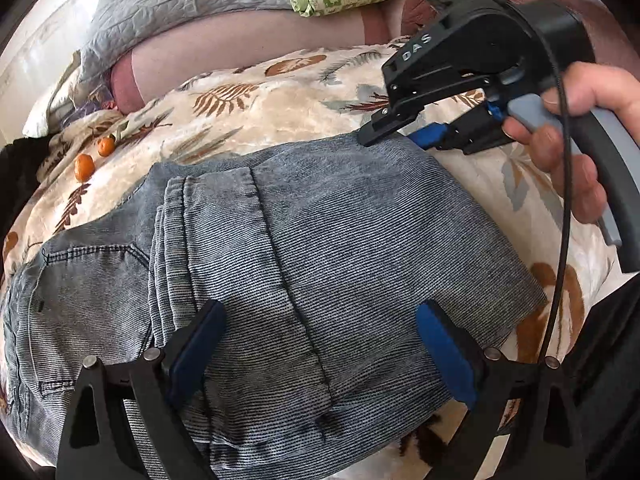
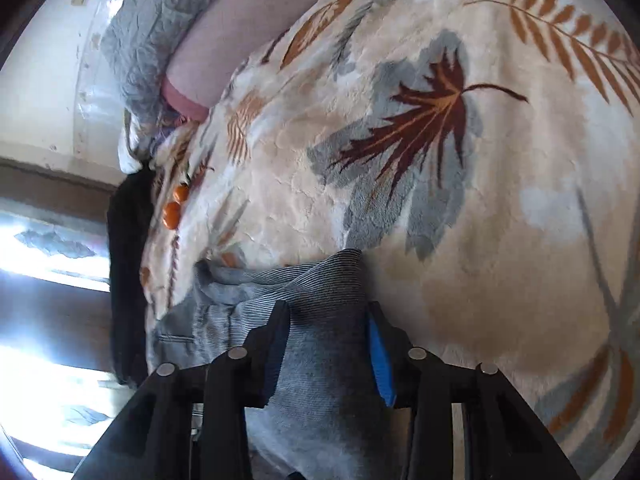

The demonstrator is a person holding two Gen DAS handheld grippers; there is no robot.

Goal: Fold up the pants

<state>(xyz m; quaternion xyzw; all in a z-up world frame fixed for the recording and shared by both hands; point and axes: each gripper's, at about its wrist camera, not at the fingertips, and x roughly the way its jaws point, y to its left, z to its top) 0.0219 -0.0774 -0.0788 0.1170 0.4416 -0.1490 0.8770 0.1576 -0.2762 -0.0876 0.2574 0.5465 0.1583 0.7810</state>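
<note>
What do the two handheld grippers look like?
Both are black frames with blue finger pads and silver pivot pins. The right gripper has white "DAS" lettering, a small green light, a grey trigger, a curved dark handle and a thin black cable. The left gripper looks alike.

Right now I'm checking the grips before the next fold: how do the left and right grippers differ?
The left gripper stands wide open over the middle of the pants, gripping nothing; the right gripper is narrowed, pads pressing a bunched corner of the fabric. The left hovers above the folded stack on the leaf-print blanket; the right works its far edge. Both have blue pads and black frames.
</note>
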